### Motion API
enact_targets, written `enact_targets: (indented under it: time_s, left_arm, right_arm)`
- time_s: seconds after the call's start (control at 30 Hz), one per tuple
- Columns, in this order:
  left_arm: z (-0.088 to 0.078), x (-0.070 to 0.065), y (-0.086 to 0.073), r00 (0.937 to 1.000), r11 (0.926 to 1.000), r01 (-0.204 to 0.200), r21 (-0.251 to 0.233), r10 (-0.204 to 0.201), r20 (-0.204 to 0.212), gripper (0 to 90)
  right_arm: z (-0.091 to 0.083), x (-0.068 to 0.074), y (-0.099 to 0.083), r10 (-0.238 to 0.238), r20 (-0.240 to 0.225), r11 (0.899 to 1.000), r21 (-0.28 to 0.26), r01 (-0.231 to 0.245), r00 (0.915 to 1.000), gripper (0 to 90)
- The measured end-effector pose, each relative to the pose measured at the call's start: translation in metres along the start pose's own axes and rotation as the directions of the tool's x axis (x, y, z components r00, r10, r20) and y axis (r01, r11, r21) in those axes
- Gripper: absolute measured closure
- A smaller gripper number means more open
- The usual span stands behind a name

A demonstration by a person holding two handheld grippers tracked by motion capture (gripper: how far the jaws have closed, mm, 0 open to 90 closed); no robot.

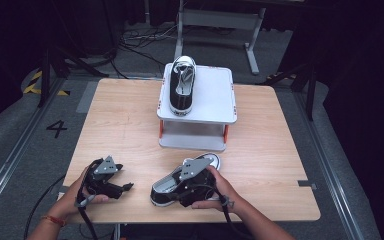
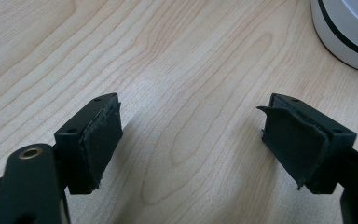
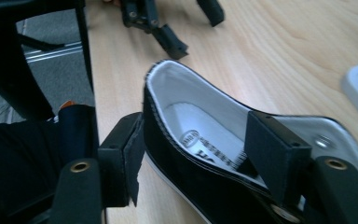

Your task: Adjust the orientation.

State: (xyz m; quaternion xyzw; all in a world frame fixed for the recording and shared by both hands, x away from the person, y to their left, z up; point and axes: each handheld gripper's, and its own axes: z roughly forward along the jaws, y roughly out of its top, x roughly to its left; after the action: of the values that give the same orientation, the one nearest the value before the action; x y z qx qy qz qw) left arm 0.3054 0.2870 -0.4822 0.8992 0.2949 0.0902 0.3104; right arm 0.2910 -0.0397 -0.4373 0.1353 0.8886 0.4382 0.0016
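Jaws astride shoe (image 3: 200, 154) wall, right gripper (image 3: 196, 158)

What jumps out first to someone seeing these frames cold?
Probably the pair of black sneakers split apart: one sneaker stands on the white two-tier stand at the table's far middle, while the other sneaker lies on the wooden table near the front edge. The right tongs straddle that near shoe's side wall, one pad inside, one outside. The left tongs hang open over bare wood at front left.
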Motion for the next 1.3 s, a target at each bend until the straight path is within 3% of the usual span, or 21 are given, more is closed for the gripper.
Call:
enact_targets:
  time_s: [0.23,0.33,0.43,0.77,0.83,0.97,1.0,1.2,1.3]
  left_arm:
    - [0.000,0.000,0.000,1.0000,1.0000,-0.001,0.000,0.001,-0.001,19.9]
    - [0.000,0.000,0.000,1.0000,1.0000,-0.001,0.000,0.001,-0.001,19.9]
    - [0.000,0.000,0.000,1.0000,1.0000,-0.001,0.001,0.001,0.000,19.9]
    - [0.000,0.001,0.001,1.0000,1.0000,-0.008,0.002,0.008,0.005,19.3]
    - [0.001,0.001,0.001,0.9999,0.9999,-0.013,0.004,0.013,0.006,18.9]
    - [0.001,0.001,0.001,0.9999,0.9999,-0.013,0.005,0.013,0.006,18.7]
    - [0.001,0.001,0.001,0.9999,0.9999,-0.013,0.005,0.013,0.006,18.7]
    - [0.001,0.001,0.001,0.9999,0.9999,-0.010,0.003,0.010,0.007,18.4]
    - [0.001,0.001,0.001,0.9999,0.9999,-0.011,0.003,0.011,0.005,18.3]
  right_arm:
    - [0.021,0.011,0.005,-0.030,-0.039,0.998,0.054,0.032,0.9988,45.8]
    - [0.034,0.012,0.003,-0.039,-0.020,0.994,0.105,0.040,0.9990,55.1]
    - [0.034,0.010,0.003,-0.059,-0.043,0.989,0.134,0.064,0.9973,60.7]
    - [0.019,0.006,0.001,-0.097,-0.115,0.975,0.190,0.118,0.9886,79.6]
    - [0.015,0.008,0.000,-0.122,-0.132,0.966,0.213,0.148,0.9838,82.6]
    - [0.008,0.010,-0.003,-0.150,-0.164,0.950,0.248,0.187,0.9751,82.6]
    - [0.002,0.008,-0.006,-0.147,-0.190,0.950,0.246,0.192,0.9708,81.9]
    - [-0.018,0.006,-0.013,-0.122,-0.206,0.958,0.232,0.170,0.9709,78.4]
    - [-0.015,0.012,-0.014,-0.151,-0.208,0.944,0.261,0.204,0.9663,77.6]
